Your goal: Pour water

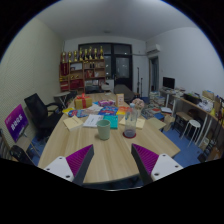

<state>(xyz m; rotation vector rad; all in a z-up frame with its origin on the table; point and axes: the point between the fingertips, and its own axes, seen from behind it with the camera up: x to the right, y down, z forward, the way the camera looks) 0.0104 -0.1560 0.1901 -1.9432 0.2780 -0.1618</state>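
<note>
A pale cup (pixel 103 128) stands on the round wooden table (pixel 110 155), beyond my fingers. Just to its right is a clear glass jug (pixel 130 124) with something pinkish at its base. I cannot tell whether either holds water. My gripper (pixel 112 165) is open above the near part of the table. Its purple-padded fingers (pixel 76 160) are spread wide apart with only bare tabletop between them. Both vessels are well ahead of the fingertips and untouched.
Books, papers and small colourful items (pixel 95 108) crowd the far half of the table. A black office chair (pixel 40 110) stands at the left, a stool (pixel 190 126) and desks with a monitor (pixel 168 84) at the right, and a trophy shelf (pixel 84 66) at the back wall.
</note>
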